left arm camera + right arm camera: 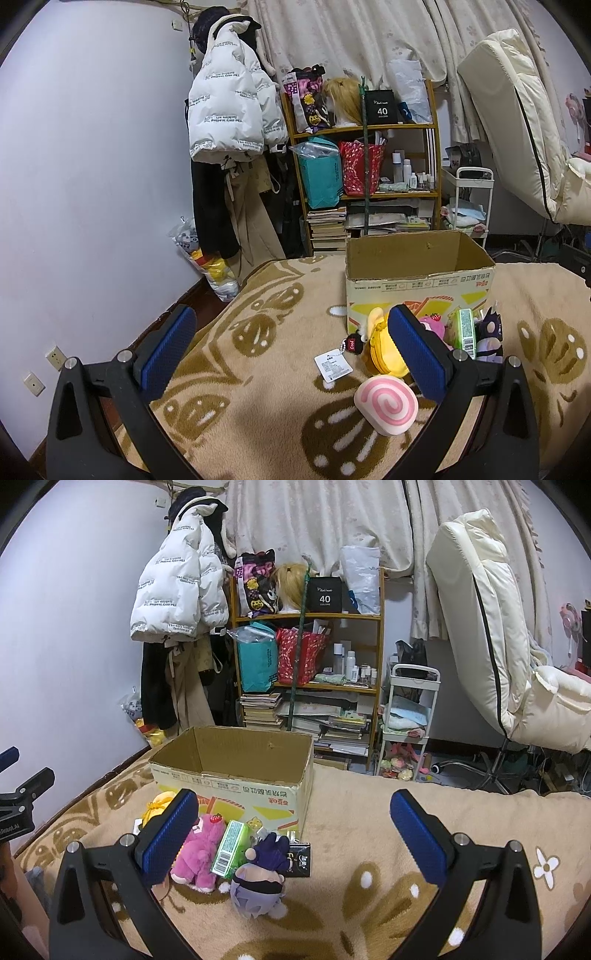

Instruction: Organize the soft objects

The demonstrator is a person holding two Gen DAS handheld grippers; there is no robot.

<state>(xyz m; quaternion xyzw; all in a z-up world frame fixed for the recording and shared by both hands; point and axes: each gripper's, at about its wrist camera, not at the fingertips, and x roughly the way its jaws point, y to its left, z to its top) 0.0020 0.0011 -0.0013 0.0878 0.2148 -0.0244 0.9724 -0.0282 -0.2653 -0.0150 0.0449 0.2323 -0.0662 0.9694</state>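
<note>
Both grippers, left gripper [291,354] and right gripper [293,836], hover with jaws wide apart, empty. The left's finger hides part of the yellow plush [380,347]; the pink swirl cushion [386,404], pink plush [199,853], green packet [229,849] and purple plush [258,882] crowd before the open cardboard box [236,771] on the blanket [369,827].

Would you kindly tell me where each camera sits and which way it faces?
Left wrist: on the left hand-held gripper, facing the cardboard box and swirl cushion; its open blue fingers show.
Right wrist: on the right hand-held gripper, over the pink plush and purple plush; open fingers show, the left hand-held gripper at the left edge.
Shared: box, toys, bookshelf.
</note>
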